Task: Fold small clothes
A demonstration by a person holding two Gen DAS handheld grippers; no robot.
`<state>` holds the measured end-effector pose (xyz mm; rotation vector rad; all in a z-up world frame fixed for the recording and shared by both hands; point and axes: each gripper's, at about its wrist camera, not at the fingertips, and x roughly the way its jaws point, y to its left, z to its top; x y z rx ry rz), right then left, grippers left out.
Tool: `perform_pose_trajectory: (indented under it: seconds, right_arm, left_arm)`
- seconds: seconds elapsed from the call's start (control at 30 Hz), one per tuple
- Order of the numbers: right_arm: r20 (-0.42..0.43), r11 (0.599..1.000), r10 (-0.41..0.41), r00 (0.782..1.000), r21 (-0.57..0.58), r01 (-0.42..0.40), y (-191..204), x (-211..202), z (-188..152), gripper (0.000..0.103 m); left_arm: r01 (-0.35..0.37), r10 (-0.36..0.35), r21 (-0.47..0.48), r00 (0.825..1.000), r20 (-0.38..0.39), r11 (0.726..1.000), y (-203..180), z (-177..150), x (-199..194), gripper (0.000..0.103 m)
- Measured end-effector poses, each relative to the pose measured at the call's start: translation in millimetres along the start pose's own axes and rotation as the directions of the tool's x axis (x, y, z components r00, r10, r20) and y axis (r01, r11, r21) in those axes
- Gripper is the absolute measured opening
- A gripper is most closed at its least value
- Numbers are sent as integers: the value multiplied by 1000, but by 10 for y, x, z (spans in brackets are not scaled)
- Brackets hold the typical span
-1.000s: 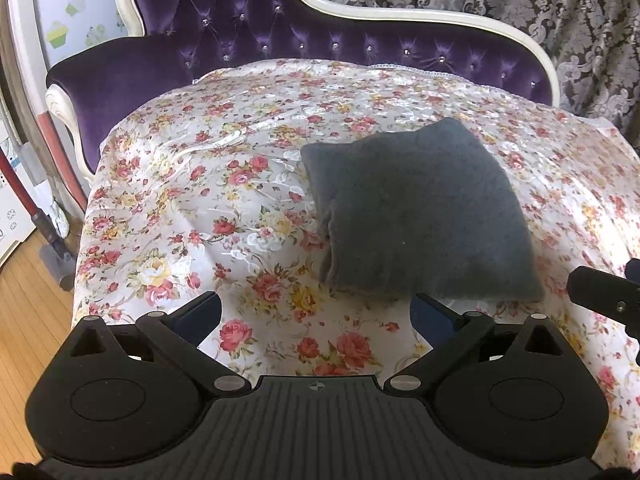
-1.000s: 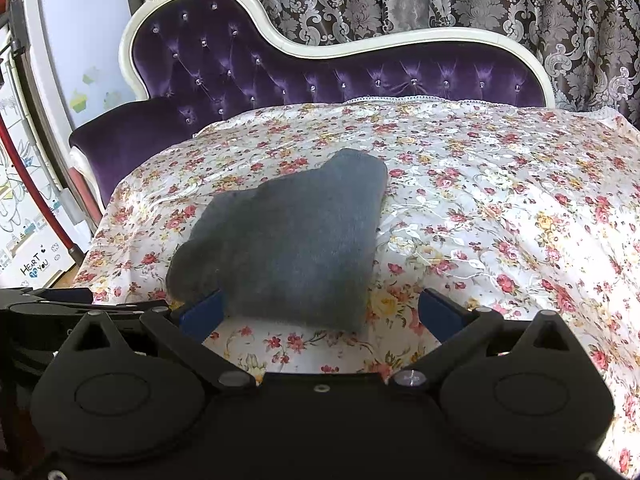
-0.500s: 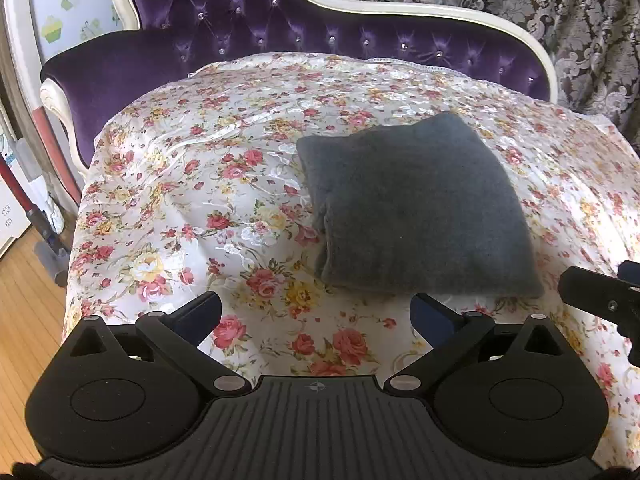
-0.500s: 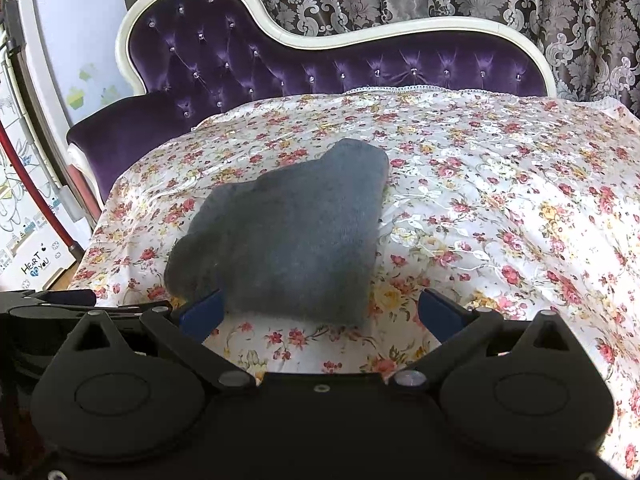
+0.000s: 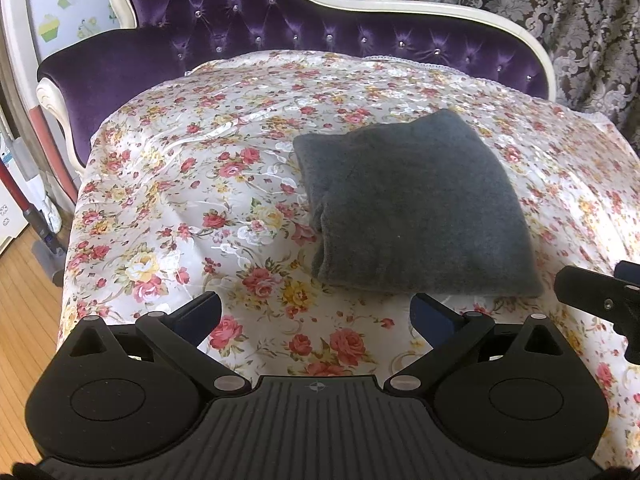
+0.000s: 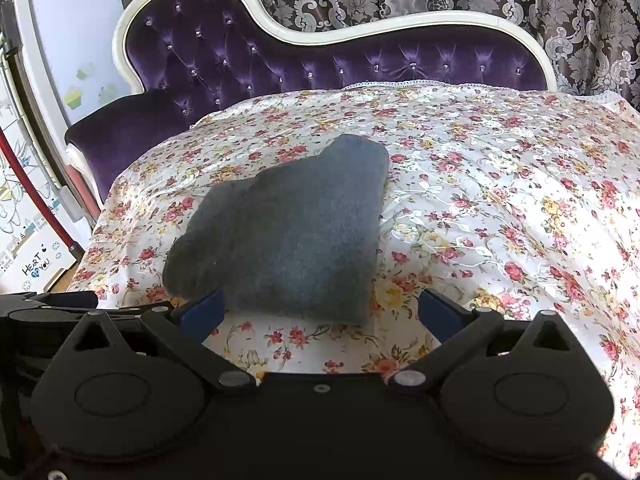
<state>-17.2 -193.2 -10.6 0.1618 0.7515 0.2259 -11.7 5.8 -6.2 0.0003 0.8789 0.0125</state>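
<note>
On the floral cover [image 5: 200, 184], a folded grey garment [image 5: 416, 208].

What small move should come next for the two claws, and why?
Probably draw both back and leave it. The grey garment already lies folded into a compact block on the floral sheet. The left claw and the right claw are both open and hold nothing.

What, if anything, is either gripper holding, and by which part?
Nothing. The left gripper and right gripper are both open, and the folded grey garment lies free on the floral cover.
</note>
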Motion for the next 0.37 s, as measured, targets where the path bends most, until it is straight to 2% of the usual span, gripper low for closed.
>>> perform_pose_trajectory:
  seconds: [0.37]
  right_arm:
    - [-13,1000,-2,1000,7,3,0,45,0,102]
  left_arm:
    - [-2,2,-3,1000,1,1000,35,-10,42,102]
